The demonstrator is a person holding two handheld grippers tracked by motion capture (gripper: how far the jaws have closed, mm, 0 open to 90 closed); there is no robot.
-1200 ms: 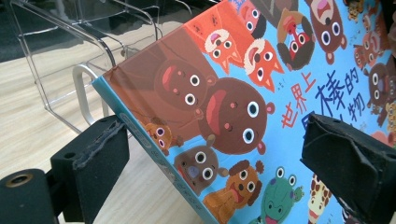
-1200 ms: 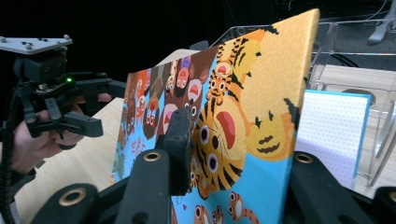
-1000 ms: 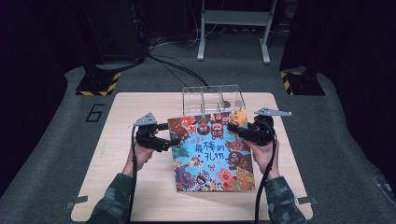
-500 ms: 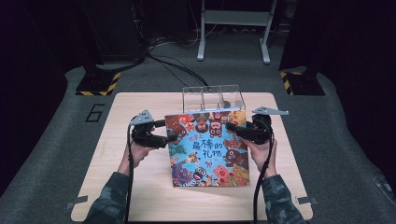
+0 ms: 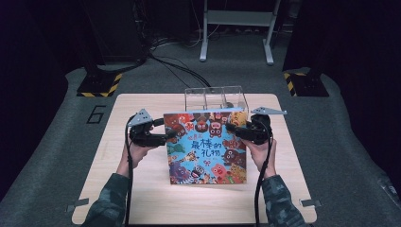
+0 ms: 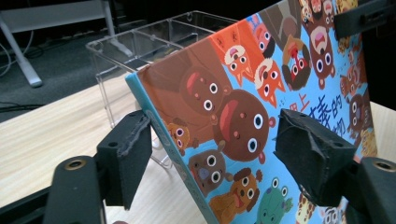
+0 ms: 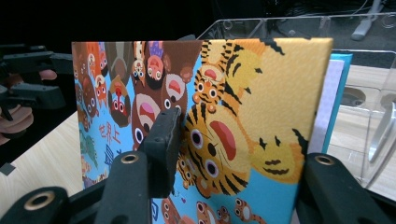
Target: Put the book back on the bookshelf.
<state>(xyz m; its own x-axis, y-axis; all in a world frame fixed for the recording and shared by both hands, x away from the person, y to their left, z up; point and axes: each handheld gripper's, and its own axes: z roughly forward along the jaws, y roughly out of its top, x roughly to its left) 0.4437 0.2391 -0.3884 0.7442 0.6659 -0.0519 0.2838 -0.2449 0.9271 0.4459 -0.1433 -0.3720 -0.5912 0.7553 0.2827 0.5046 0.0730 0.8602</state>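
**Picture book tilted up between two claws**

From the high view we see the picture book (image 5: 204, 146) in the middle of the tabletop (image 5: 142, 198), its far edge raised toward the clear organizer (image 5: 215, 98).

The left gripper view adds that the left claw (image 6: 212, 149) straddles the book's left edge; its jaws have just been closing, with a gap showing at the cover-side pad.

The right gripper view shows the right claw (image 7: 238, 144), jaws just opening, around the right edge; whether it presses we cannot tell.

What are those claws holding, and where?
The picture book, by its side edges: left gripper just closing on one, right gripper just opening on the other; firm grip unclear.
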